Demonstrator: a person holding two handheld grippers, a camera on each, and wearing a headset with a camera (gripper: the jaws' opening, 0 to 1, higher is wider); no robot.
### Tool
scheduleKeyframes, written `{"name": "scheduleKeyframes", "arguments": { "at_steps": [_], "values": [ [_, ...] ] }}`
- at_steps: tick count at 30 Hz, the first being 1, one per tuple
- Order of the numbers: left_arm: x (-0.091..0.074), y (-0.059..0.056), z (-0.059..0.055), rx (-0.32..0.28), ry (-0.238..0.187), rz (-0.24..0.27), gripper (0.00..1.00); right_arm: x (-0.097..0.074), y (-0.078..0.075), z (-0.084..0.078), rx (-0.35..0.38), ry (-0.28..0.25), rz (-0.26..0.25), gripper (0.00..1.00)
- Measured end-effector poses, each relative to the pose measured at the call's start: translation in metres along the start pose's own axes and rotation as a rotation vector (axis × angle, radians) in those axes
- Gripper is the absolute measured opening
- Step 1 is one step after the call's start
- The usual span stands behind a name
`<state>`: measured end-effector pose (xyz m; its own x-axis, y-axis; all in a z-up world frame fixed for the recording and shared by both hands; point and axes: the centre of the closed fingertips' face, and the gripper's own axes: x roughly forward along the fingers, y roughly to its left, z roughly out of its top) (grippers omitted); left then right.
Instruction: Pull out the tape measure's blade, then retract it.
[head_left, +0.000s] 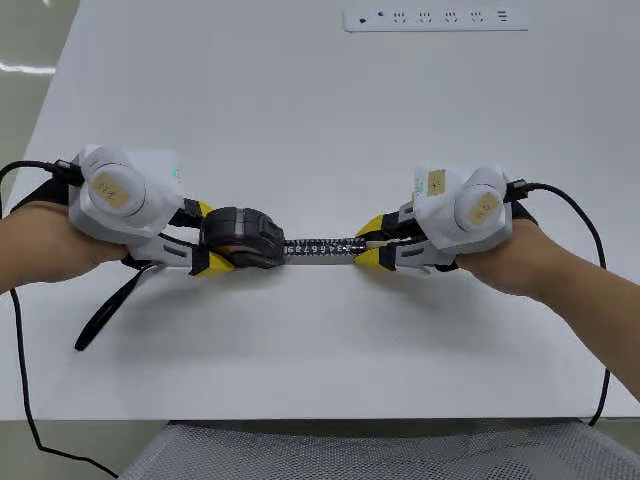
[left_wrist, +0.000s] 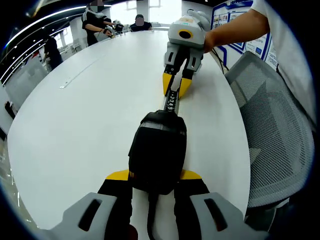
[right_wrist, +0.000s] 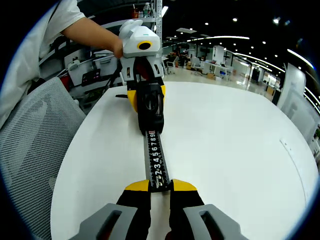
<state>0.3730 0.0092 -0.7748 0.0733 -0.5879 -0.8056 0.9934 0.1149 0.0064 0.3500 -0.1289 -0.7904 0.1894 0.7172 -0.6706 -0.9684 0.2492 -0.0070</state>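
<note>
The tape measure (head_left: 245, 237) is being held by its dark case between the jaws of the left hand-held gripper (head_left: 213, 238), which is sitting narrow and clamped on both sides of the case. The blade (head_left: 320, 247) is being pinched at its tip end by the right hand-held gripper (head_left: 368, 242), jaws nearly together on it. A short run of blade is being stretched straight between the two hand-held grippers, just above the white bench (head_left: 300, 120), with the printed numbers facing up in the right gripper view. The case is lying directly ahead of the right hand-held gripper, at the far end of the blade, and the right hand-held gripper is showing directly ahead of the left one. The pull-out is being judged as only partly done, retraction not yet begun. Risk: the thin blade is being gripped on a small area, so it is likely to slip from the right jaws if pulled harder, and the spring would snap it back into the case. Risk: if the pull is being made off the blade's line, the case could twist in the left jaws or the blade could kink. Risk on retraction: a sudden release would whip the tip home; it is better fed back under grip.
</note>
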Motion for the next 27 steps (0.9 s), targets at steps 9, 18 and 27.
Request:
{"name": "scheduleKeyframes", "arguments": {
  "at_steps": [9,18,27],
  "values": [
    [-0.001,0.0,0.0,-0.001,-0.001,-0.002,0.27,-0.012,-0.003,-0.008,-0.003,0.017,-0.008,0.09],
    [0.0,0.0,0.0,-0.003,-0.002,-0.002,0.27,-0.022,-0.003,-0.018,0.004,0.037,-0.012,0.09],
    [0.0,0.0,0.0,-0.01,-0.005,-0.002,0.27,-0.033,-0.006,-0.026,0.011,0.046,-0.023,0.09]
  ]
}}
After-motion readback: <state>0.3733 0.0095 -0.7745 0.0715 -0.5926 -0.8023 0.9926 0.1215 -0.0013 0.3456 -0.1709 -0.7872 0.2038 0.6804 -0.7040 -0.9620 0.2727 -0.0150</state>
